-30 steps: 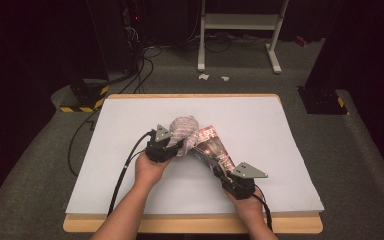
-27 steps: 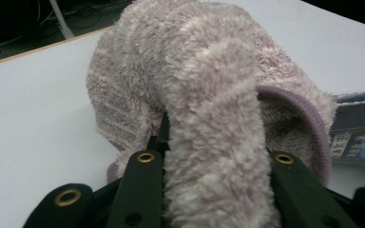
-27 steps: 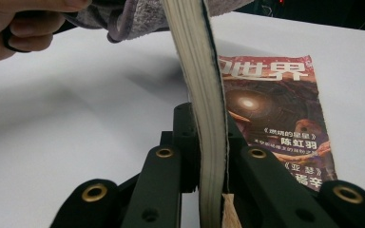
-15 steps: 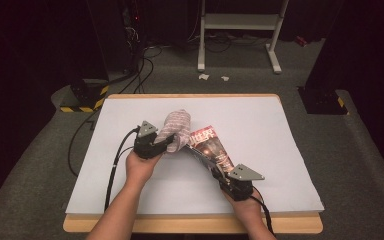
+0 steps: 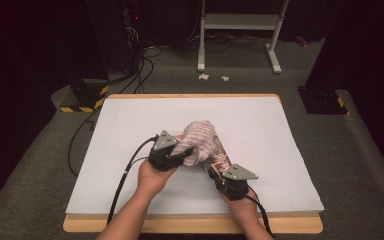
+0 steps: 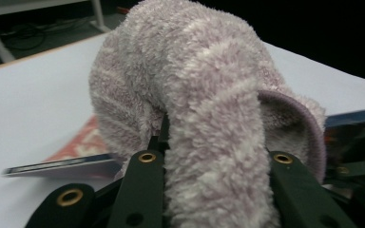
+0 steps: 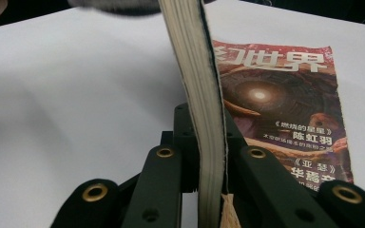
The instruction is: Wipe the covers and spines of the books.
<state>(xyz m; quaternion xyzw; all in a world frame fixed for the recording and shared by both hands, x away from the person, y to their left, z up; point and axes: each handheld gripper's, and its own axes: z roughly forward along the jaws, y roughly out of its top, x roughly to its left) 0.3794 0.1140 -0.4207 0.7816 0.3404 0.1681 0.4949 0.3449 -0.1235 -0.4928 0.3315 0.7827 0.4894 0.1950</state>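
A fuzzy pale pink striped towel [image 5: 200, 137] is bunched over a magazine [image 5: 221, 161] in the middle of the white-covered table [image 5: 130, 125]. My left gripper [image 5: 184, 153] is shut on a fold of the towel [image 6: 204, 95], which rises in a hump between and above the jaws [image 6: 214, 164]. Beneath the towel, the magazine [image 6: 71, 159] lies partly hidden. My right gripper [image 5: 219, 175] is shut on the magazine's block of pages [image 7: 195, 71], held edge-up between its jaws [image 7: 209, 159]. The red illustrated cover [image 7: 280, 109] lies open flat on the table to the right.
The table's wooden front edge [image 5: 190, 224] runs near the person's forearms. A white metal stand [image 5: 240, 25] and cables [image 5: 145, 55] are on the floor behind. A yellow-black striped base [image 5: 82, 100] sits at back left, a dark box [image 5: 322, 100] at back right.
The left gripper swung out to the left with the towel, then came back right and nearer, bunching the towel over the magazine. The right gripper has kept its place.
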